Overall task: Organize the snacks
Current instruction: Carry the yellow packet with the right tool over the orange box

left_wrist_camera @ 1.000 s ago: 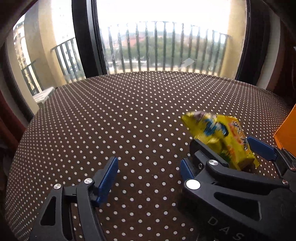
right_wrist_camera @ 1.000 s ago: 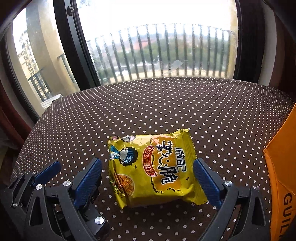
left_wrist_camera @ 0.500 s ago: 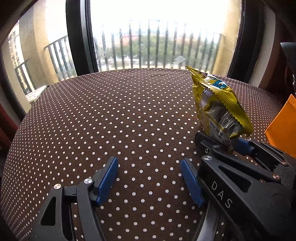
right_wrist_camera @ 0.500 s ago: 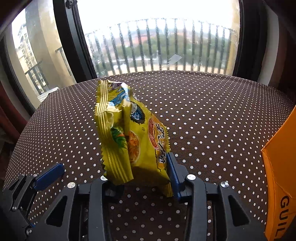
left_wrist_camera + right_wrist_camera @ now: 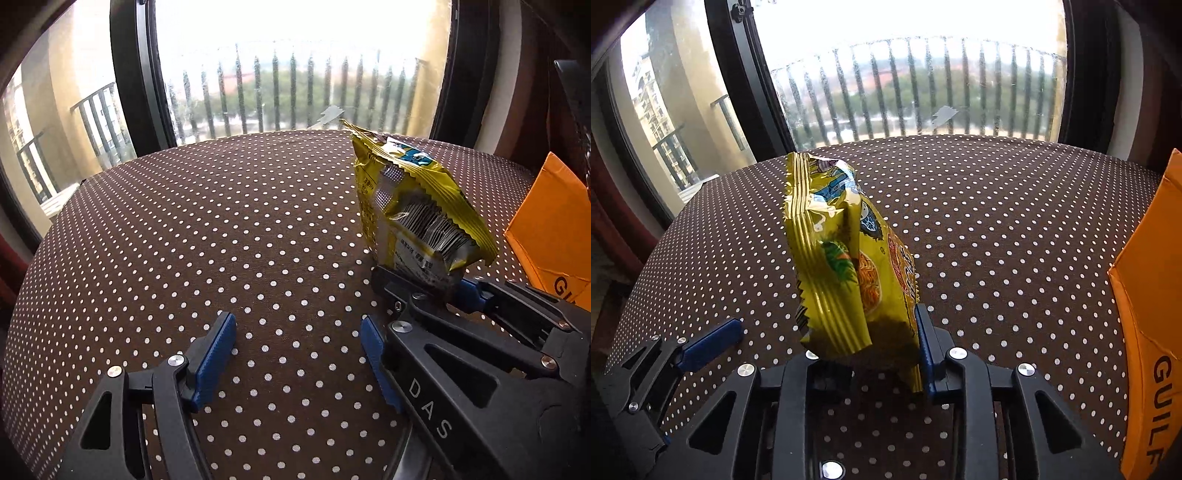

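Closing on the snack bag, the right gripper lifts it toward the box; left gripper jaws wait apart, empty.

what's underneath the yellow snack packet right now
Below the yellow snack packet shows only brown polka-dot tablecloth. The right gripper is closing on its bottom edge, which stands up off the cloth. The cloth right behind its lower part is hidden.

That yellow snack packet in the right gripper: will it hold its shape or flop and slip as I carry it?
The yellow snack packet is already creased where the right gripper, jaws closing, pinches its lower edge, so it probably flops. Its glossy foil looks slippery. It stands upright above the jaws, so it is likely light.
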`<state>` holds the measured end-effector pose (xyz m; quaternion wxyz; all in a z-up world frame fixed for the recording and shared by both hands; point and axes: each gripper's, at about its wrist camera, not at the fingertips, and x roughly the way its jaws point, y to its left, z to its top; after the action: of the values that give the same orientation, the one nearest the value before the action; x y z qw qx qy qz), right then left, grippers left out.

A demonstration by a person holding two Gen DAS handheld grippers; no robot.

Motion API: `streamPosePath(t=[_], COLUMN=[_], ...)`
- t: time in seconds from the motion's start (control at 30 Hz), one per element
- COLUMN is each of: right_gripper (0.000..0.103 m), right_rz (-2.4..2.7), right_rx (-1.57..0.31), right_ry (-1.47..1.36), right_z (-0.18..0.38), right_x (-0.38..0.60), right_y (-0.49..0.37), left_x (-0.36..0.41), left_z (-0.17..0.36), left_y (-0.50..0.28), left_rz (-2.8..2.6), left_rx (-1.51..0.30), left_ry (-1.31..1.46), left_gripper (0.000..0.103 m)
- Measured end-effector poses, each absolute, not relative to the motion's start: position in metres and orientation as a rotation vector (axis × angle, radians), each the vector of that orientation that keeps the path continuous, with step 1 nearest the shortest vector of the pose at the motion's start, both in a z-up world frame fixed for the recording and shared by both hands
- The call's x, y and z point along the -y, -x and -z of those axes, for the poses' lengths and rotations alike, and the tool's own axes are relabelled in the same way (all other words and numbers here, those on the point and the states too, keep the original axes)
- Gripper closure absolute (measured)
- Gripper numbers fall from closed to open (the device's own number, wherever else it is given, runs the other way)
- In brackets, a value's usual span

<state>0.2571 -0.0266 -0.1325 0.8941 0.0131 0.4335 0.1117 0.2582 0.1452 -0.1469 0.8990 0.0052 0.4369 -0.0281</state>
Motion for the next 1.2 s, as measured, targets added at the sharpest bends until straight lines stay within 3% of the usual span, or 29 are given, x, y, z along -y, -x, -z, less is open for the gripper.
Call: streamPosePath(t=[0.67,1.2], right_gripper=[0.072,0.072], right_rz=[-0.360,-0.400], right_rx=[-0.865,-0.768], right_ry=[-0.006,0.021], right_z=[0.110,0.060], right_x=[0.040,0.048], right_y=[-0.203,-0.165], left_x=[-0.132,-0.110], left_z=[0.127,0.067], left_y=[-0.194,-0.137], left_rz=[-0.015,-0.031], left_rx=[-0.866,-0.751], left_ry=[0.018,0.020], left_gripper=[0.029,0.026])
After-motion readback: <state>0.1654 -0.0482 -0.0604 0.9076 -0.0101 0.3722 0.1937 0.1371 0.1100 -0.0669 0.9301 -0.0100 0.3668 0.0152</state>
